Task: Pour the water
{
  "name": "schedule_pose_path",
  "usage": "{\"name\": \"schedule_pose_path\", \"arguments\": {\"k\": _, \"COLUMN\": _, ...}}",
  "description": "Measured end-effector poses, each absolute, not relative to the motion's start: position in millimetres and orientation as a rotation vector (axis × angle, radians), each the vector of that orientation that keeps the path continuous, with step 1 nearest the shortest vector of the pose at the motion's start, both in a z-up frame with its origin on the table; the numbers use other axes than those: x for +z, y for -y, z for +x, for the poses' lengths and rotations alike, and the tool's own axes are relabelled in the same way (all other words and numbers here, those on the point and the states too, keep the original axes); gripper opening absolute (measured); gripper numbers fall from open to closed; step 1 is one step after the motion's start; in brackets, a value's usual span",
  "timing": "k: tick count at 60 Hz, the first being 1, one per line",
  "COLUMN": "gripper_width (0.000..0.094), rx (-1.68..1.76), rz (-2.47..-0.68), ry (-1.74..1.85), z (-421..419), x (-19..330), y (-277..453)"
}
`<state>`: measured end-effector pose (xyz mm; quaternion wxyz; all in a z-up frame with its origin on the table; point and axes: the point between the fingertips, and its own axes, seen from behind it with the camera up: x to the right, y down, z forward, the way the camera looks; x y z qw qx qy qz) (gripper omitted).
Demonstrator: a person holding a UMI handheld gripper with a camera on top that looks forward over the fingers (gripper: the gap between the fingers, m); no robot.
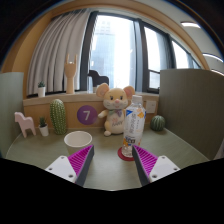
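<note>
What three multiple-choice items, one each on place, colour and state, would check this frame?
1. Where does the bottle stand?
A. Between the jaws, gripped
B. Beyond the jaws, on the table, right of the cup
C. On the windowsill

2. What colour is the cactus?
A. Green
B. Red
C. Blue

3. How is the gripper?
A. Shut on the bottle
B. Shut on the cup
C. Open, holding nothing

Key: 1 B, the bottle stands upright on the table ahead of the jaws, with the cup to its left. 2 A, the cactus behind the cup is plainly green. 3 C, the jaws stand apart with bare table between them.
</note>
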<state>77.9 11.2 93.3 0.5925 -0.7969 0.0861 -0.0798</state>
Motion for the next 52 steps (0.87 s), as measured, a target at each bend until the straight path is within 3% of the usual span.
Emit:
{"name": "schedule_pose_path", "arguments": {"k": 23, "gripper_width": 0.0778, "rx": -0.040, "rz": -1.782, "ry": -0.064, "z": -22, "x": 154, "y": 60}}
{"name": "schedule_pose_path", "arguments": {"k": 52, "gripper_width": 0.0777, "rx": 0.004, "rz": -1.747, "ry": 0.003, "z": -70, "x": 177, "y": 101}}
